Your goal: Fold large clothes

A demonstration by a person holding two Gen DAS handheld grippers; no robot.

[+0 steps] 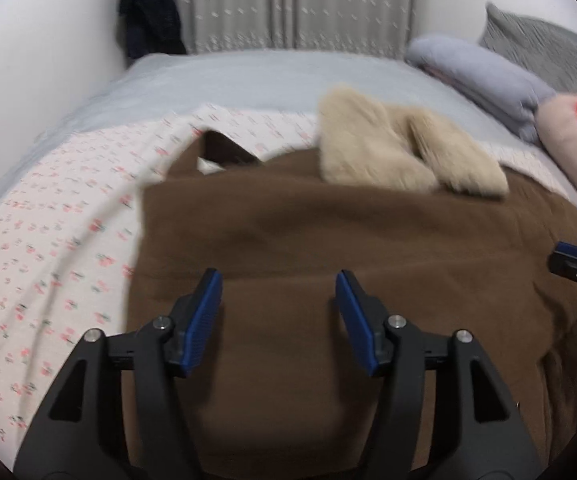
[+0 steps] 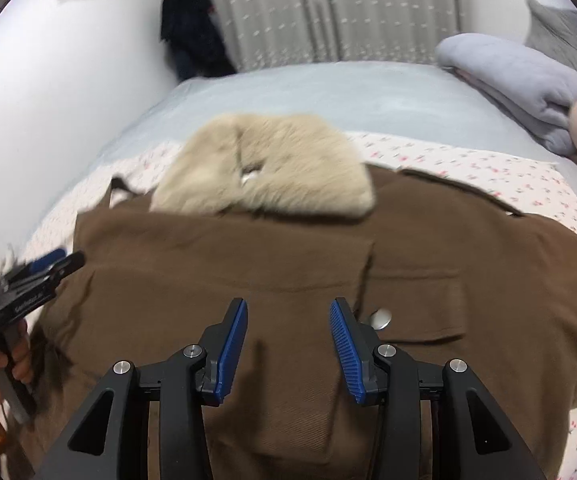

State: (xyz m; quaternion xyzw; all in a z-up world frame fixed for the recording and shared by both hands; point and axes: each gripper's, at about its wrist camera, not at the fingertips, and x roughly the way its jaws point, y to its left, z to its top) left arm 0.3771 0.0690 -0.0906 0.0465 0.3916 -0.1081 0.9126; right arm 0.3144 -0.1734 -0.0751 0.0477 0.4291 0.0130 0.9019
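Brown coat (image 1: 328, 240) is lying flat under both jaws, fur collar (image 2: 264, 164) ahead, long axis crosswise; left gripper (image 1: 278, 292) and right gripper (image 2: 288, 320) are hovering part-open, holding nothing, equally near.

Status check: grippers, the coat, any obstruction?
Left gripper and right gripper open, empty. Brown coat flat on bed, fur collar up top. Nothing in the way.

Grey bed (image 1: 248, 76), floral sheet (image 1: 48, 220), brown coat (image 1: 328, 240), folded blanket (image 1: 488, 76)
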